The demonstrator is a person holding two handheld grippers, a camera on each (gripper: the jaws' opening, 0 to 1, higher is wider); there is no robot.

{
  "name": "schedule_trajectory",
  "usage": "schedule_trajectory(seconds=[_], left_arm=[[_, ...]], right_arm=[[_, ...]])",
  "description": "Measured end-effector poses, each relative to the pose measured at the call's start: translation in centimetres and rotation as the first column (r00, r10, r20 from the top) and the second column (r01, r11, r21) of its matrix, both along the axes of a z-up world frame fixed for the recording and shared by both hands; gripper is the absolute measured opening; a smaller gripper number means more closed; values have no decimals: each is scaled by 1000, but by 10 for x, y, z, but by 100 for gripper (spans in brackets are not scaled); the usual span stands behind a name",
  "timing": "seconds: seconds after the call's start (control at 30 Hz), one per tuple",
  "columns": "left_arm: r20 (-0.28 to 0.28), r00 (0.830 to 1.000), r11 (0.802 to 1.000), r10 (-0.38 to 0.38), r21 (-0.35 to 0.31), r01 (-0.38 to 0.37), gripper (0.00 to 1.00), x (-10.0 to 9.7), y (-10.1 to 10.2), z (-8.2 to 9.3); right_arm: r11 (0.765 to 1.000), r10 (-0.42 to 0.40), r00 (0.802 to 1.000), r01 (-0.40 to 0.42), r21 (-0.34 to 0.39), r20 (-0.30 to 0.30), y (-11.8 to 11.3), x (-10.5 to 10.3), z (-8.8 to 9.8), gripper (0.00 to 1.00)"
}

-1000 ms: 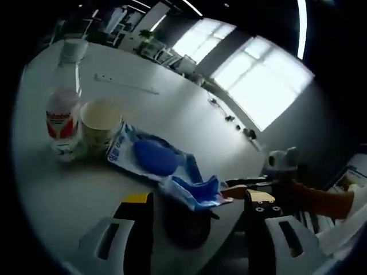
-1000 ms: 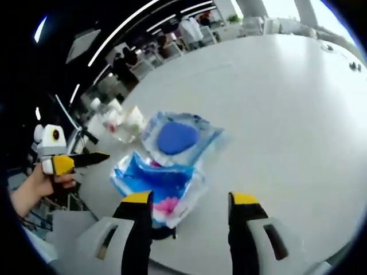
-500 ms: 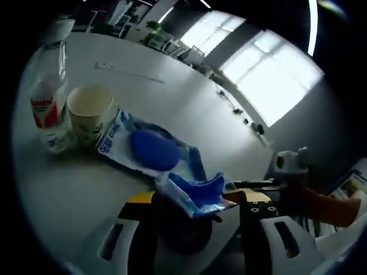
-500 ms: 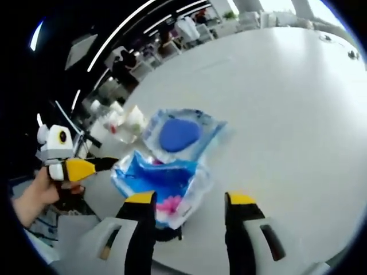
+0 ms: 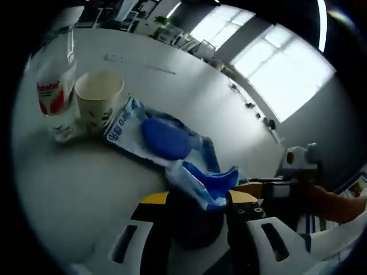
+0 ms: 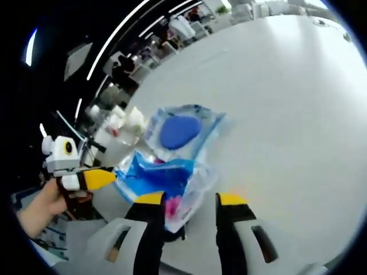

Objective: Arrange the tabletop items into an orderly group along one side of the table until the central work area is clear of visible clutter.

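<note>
Left gripper view: left gripper (image 5: 198, 201) jaws apart, blue wrapper (image 5: 203, 182) between them | cup (image 5: 98, 103), bottle (image 5: 56, 94) far beyond | right gripper (image 6: 188, 200) jaws apart around wrapper edge

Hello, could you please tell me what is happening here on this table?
A person holds a tool in each hand over a white table. Both tools are closing in on a crumpled blue plastic wrapper near the table's edge: the left tool and the right tool each have their jaws on either side of it, not clearly clamped yet. Just beyond lies a clear packet with a blue oval item, then a paper cup and a plastic bottle standing side by side.
</note>
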State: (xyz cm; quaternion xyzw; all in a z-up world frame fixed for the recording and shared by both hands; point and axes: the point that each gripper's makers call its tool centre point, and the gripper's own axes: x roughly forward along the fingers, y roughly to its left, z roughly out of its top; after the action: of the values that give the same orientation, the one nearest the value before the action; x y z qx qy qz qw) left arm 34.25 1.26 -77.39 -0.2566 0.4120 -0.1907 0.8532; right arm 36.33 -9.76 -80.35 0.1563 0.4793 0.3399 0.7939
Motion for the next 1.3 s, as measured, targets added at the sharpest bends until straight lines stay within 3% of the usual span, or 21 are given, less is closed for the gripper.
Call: schedule_trajectory(seconds=[0.13,0.33,0.43,0.7,0.87,1.07,1.3], left_arm=[[-19,1000,1000,-8,3,8,21,-4,-4,-3],[1,1000,1000,-7,24,7,3,-9,-7,-1],[20,999,999,-27,46,26,0,-15,-11,1],[50,998,998,-33,60,30,0,-26,-14,8],[78,997,998,-22,66,17,0,-30,-18,17],[110,994,995,-15,96,5,0,-27,-22,23],[161,987,996,-2,86,-12,0,-15,-36,36]], right_arm=[[1000,-5,1000,5,9,-3,-3,0,1,20],[999,-22,1000,22,41,-3,-6,-3,4,8],[999,-31,1000,30,44,6,-9,-5,6,4],[999,-18,999,16,50,38,-14,-11,18,0],[999,-7,995,2,46,96,-17,-10,30,0],[999,3,991,-10,53,131,-21,-6,38,0],[998,5,985,-16,60,172,-35,8,48,0]])
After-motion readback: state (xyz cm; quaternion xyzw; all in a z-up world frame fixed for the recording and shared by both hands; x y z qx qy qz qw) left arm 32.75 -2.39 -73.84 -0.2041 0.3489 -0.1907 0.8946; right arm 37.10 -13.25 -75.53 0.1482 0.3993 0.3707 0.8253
